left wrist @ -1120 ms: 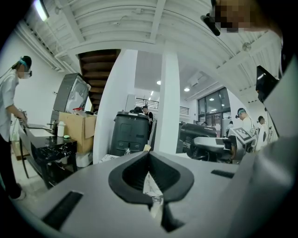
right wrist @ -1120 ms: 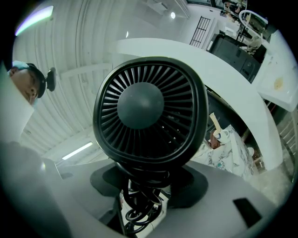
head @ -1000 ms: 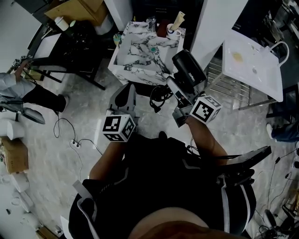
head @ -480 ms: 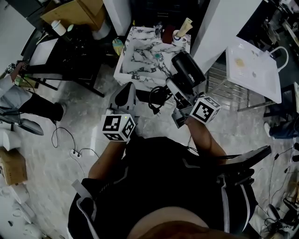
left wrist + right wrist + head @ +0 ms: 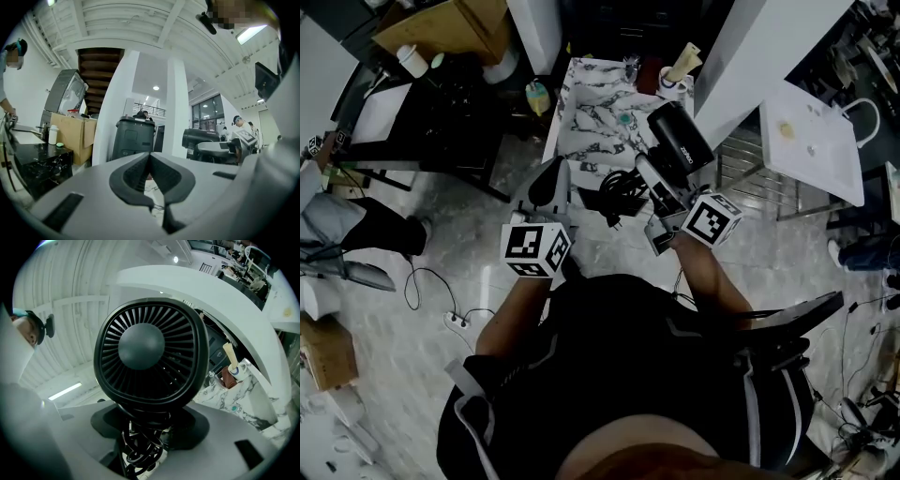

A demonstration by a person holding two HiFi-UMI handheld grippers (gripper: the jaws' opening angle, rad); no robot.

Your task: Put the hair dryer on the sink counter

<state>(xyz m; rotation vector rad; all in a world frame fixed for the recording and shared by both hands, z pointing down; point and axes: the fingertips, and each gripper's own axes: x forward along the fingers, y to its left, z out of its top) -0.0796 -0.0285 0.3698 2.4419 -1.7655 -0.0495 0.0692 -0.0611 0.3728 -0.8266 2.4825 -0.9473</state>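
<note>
The black hair dryer (image 5: 680,139) hangs over the floor just right of the marble sink counter (image 5: 602,112). My right gripper (image 5: 659,180) is shut on its handle. The coiled black cord (image 5: 622,191) dangles from it to the left. In the right gripper view the dryer's rear grille (image 5: 149,351) fills the middle, the cord (image 5: 140,448) bunches between the jaws, and the counter (image 5: 236,401) lies lower right. My left gripper (image 5: 550,180) is shut with nothing in it, in front of the counter's near edge. The dryer (image 5: 202,138) shows to its right in the left gripper view.
A cup with a tube (image 5: 675,75) stands on the counter's far right corner. A black table (image 5: 441,98) with a white bottle (image 5: 411,58) is to the left. A white basin on a metal rack (image 5: 811,141) is to the right. Cables (image 5: 455,300) lie on the floor.
The counter has drawn nearer and shifted right in the head view. My left gripper has risen a little toward it. The right gripper still holds the dryer the same way.
</note>
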